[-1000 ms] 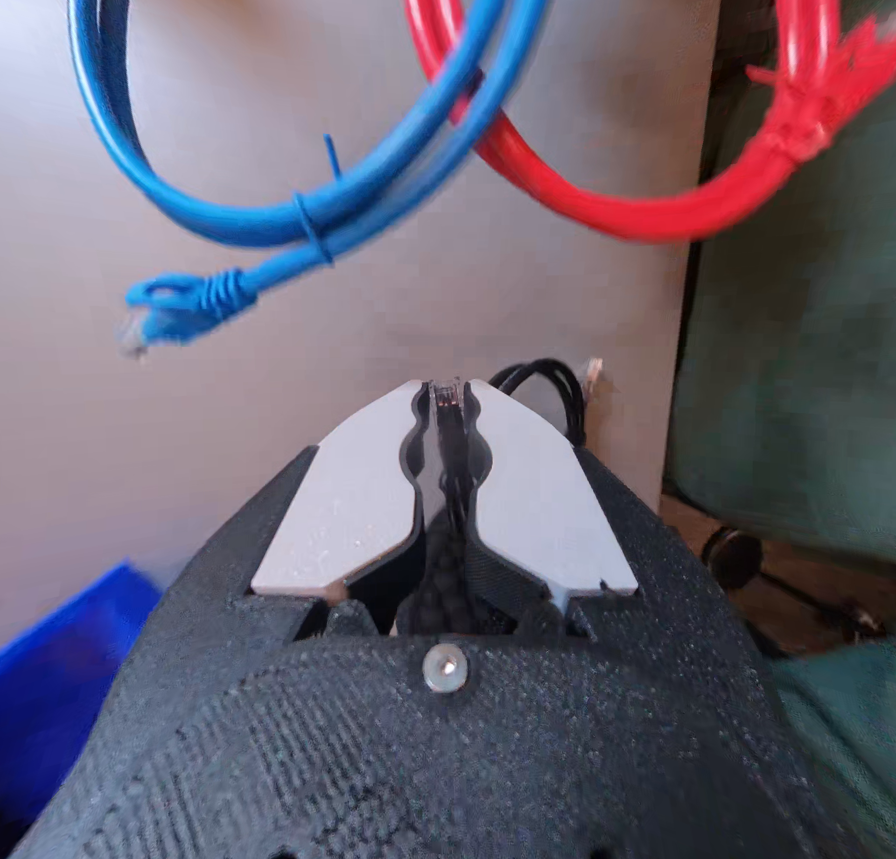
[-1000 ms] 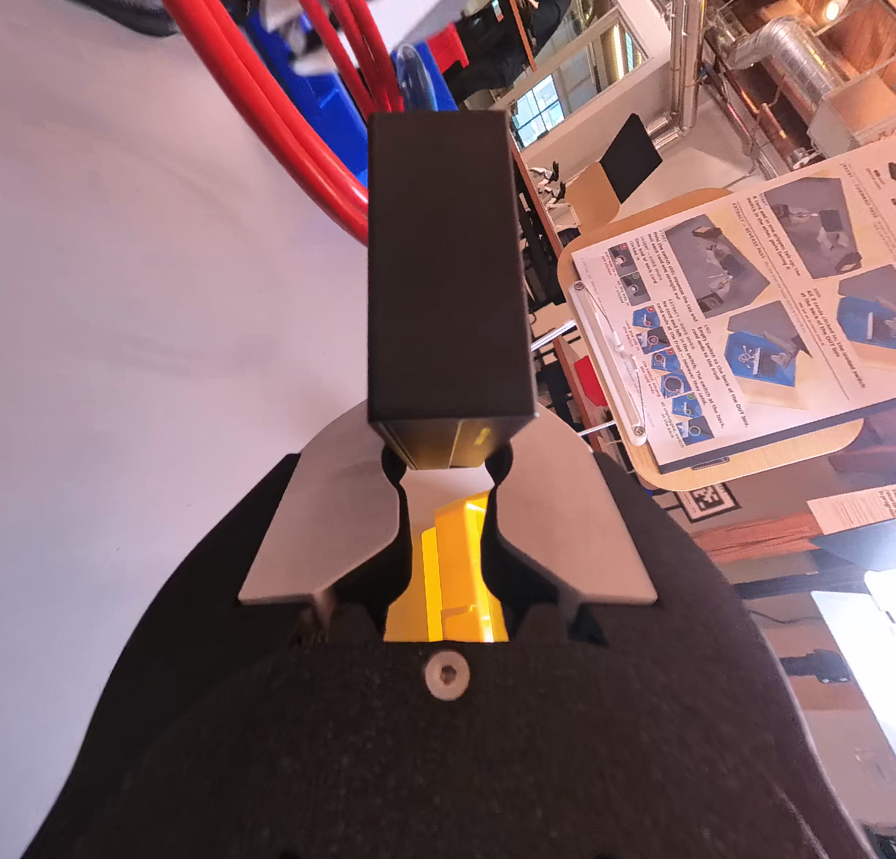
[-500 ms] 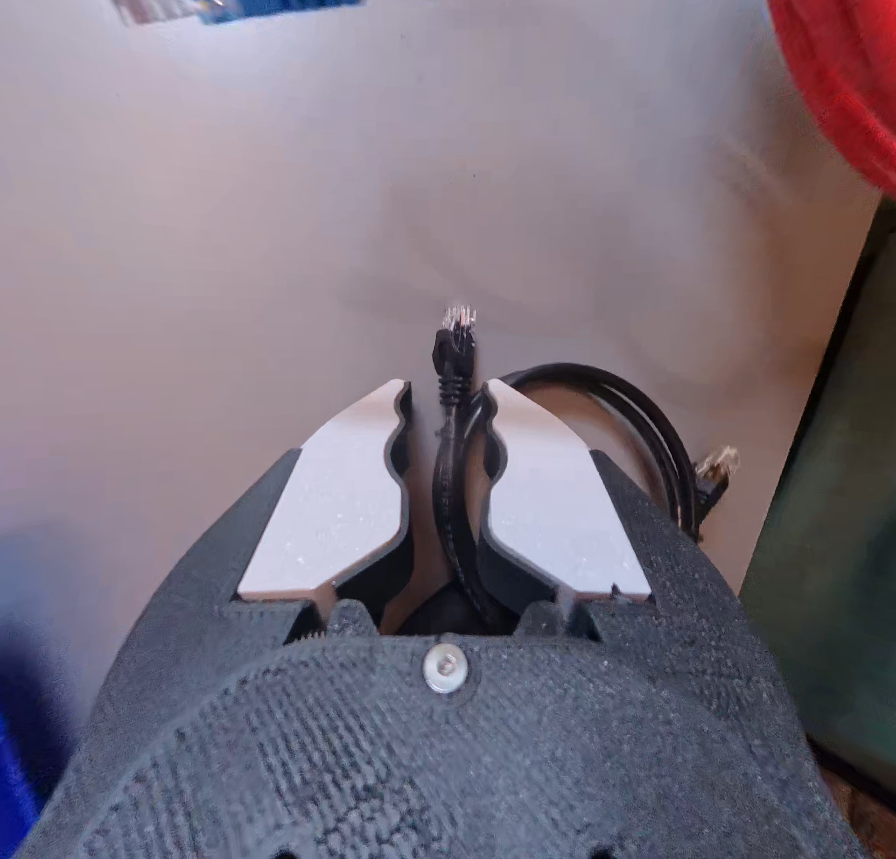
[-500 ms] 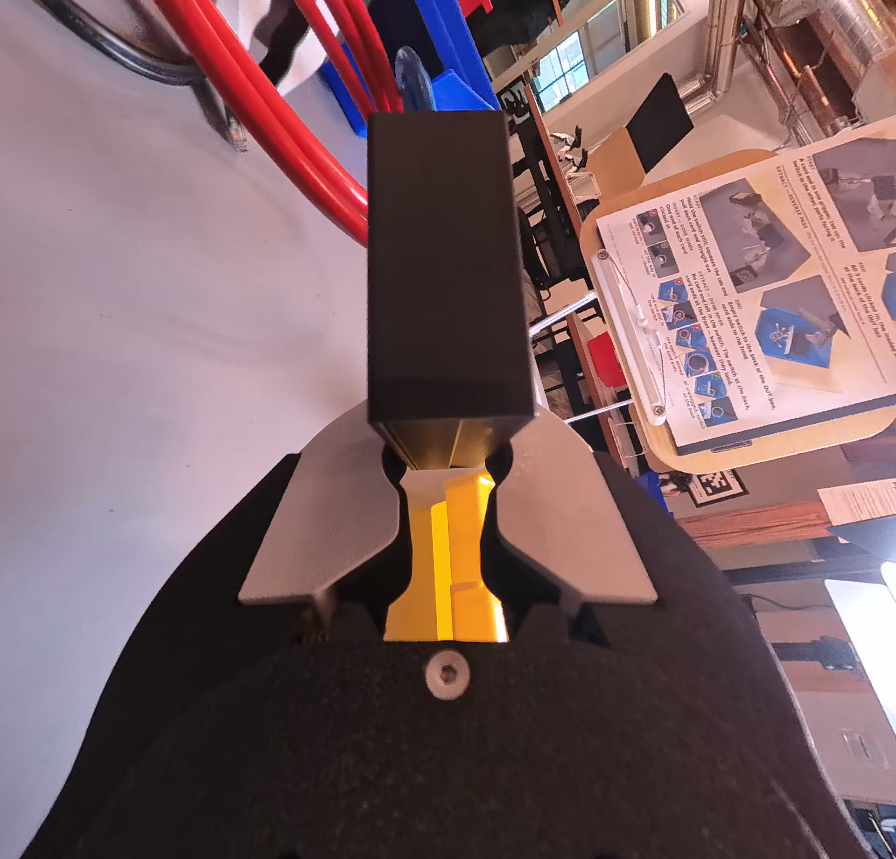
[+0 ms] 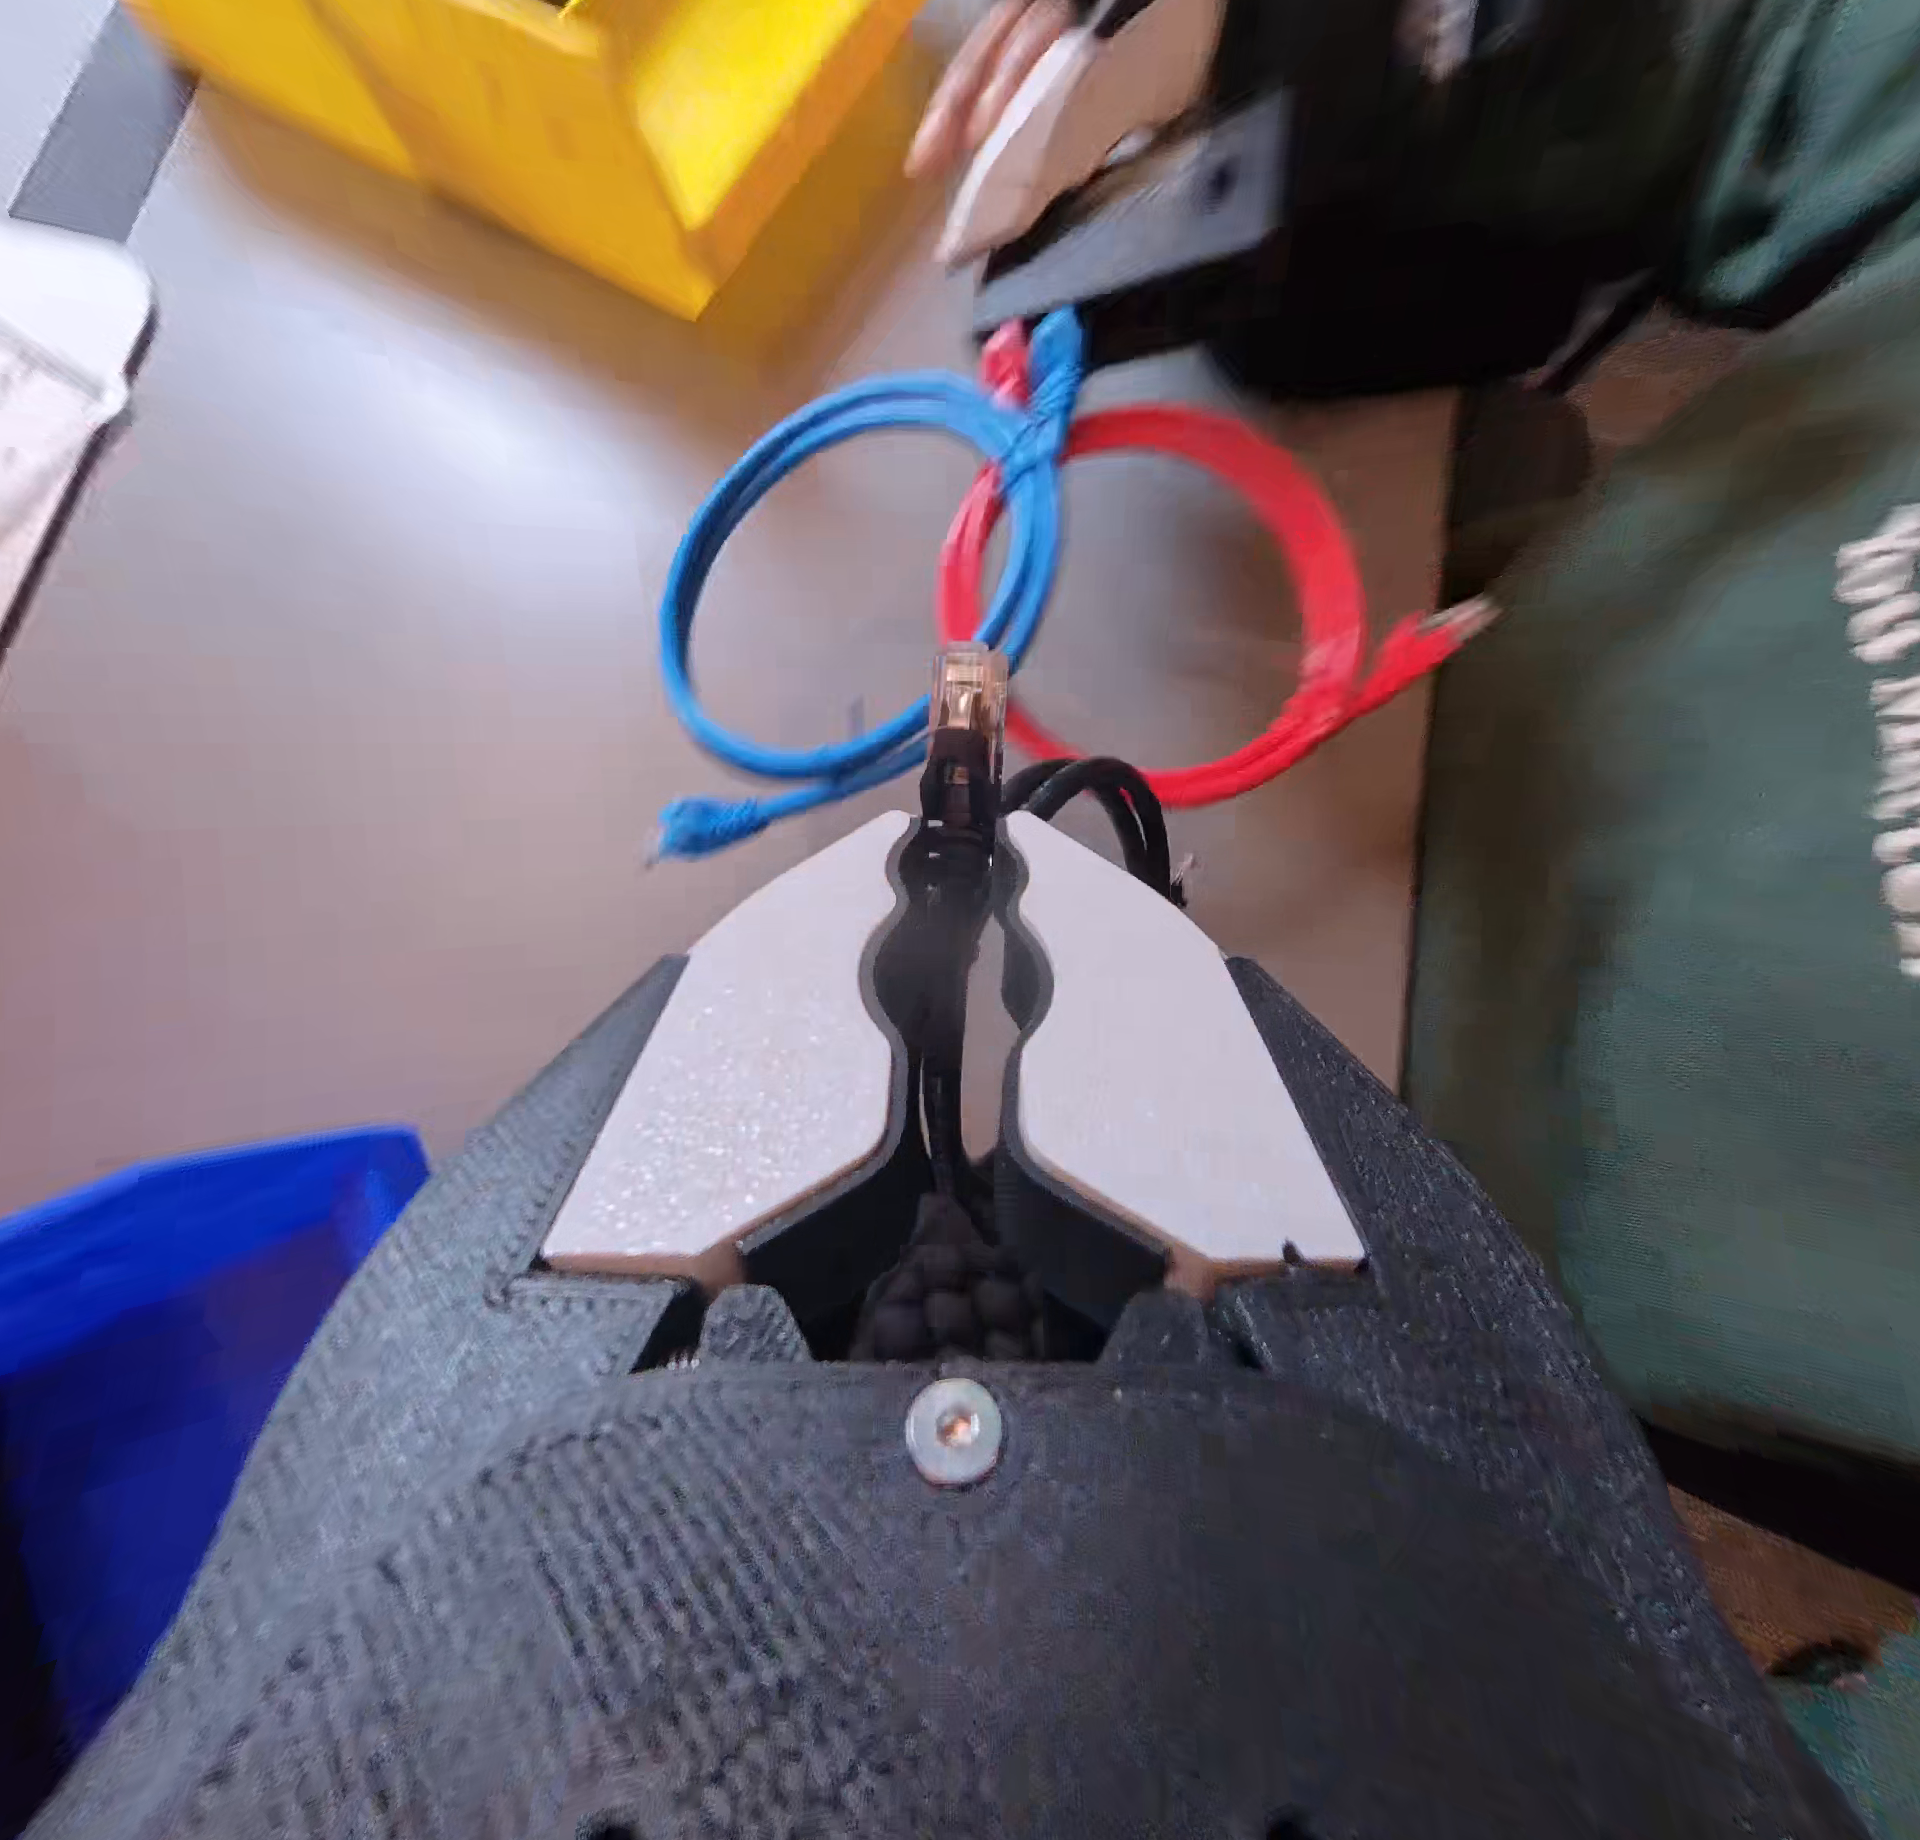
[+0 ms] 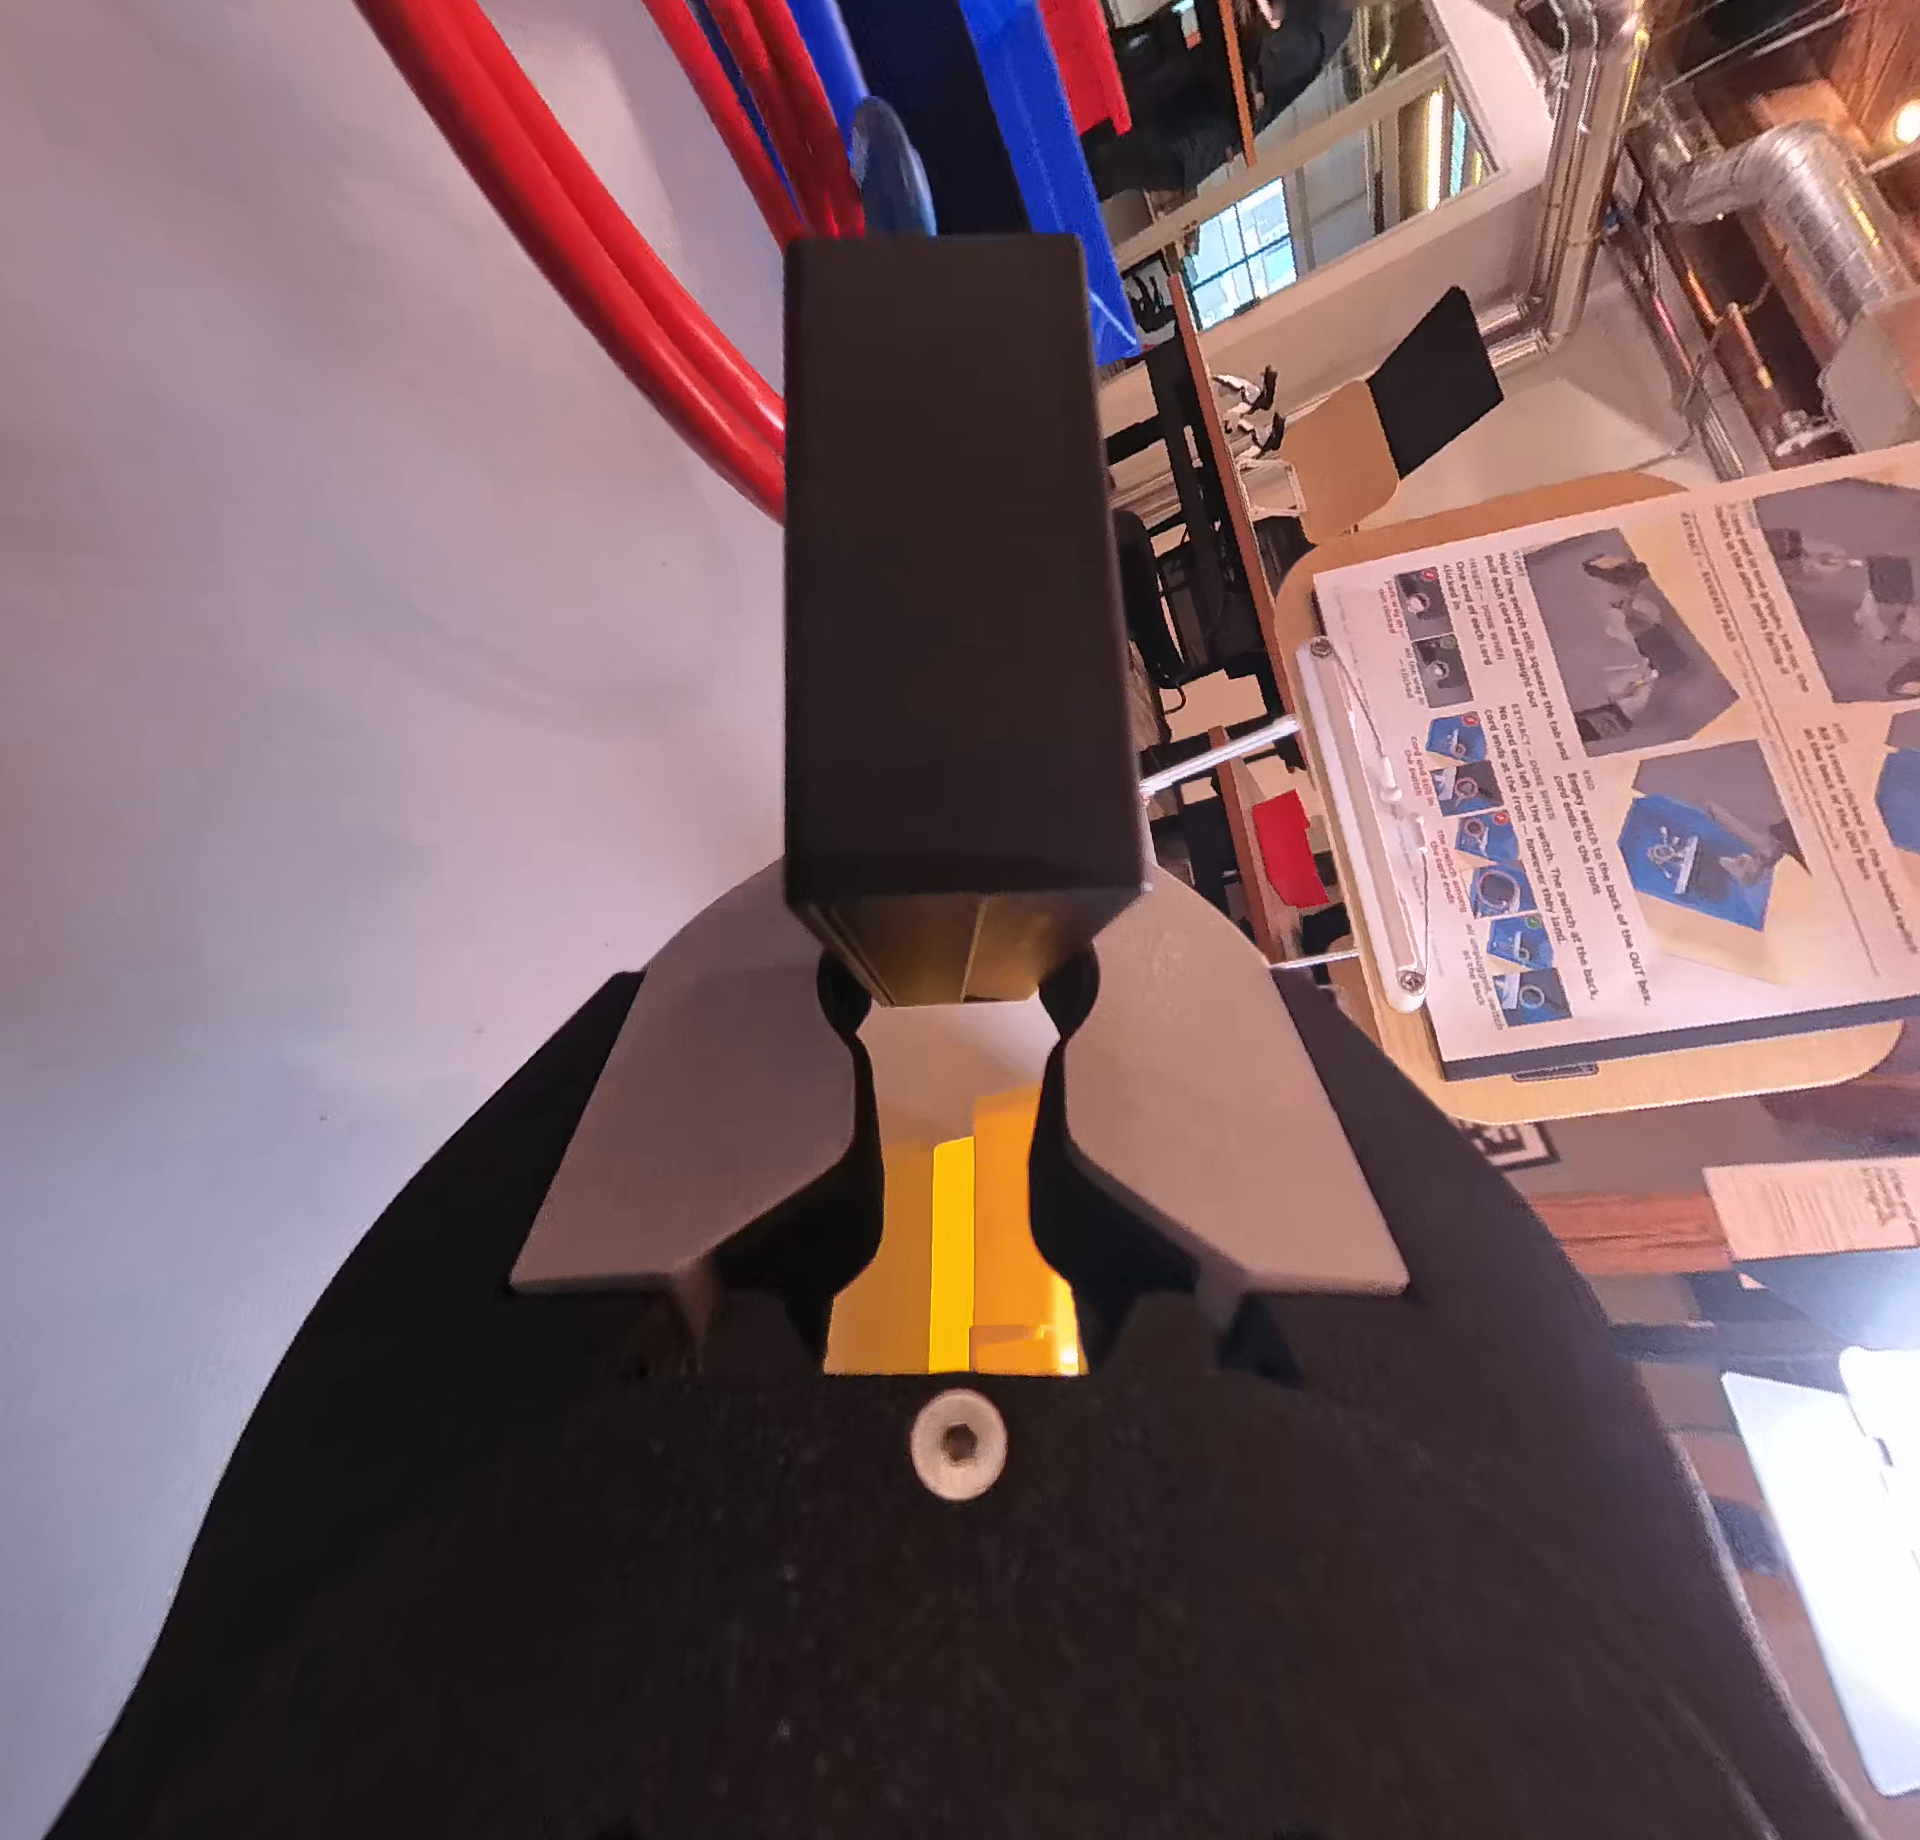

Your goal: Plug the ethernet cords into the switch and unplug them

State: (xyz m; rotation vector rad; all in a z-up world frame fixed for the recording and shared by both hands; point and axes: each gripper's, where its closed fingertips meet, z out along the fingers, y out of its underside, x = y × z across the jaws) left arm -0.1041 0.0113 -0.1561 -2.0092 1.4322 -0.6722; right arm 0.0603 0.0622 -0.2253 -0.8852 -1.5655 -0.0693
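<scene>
The left tongs [image 5: 951, 834] are clamping the black cord [image 5: 961, 751] just behind its clear plug, which is pointing toward the switch [image 5: 1132, 242]. The right tongs [image 6: 961, 969] are gripping that switch [image 6: 951, 585] above the bench [image 5: 364, 543]. Lining the plug squarely with a free port should make it click in.

the black cord's plug [image 5: 968, 694] stands out ahead of the left gripper [image 5: 954, 834] fingertips. two coiled cords [image 5: 997, 595] lie on the table [image 5: 364, 564] farther ahead. a bin [image 5: 665, 76] sits beyond, to the left. the switch [image 6: 951, 585] reaches forward from between the right gripper [image 6: 956, 969] fingertips.
</scene>
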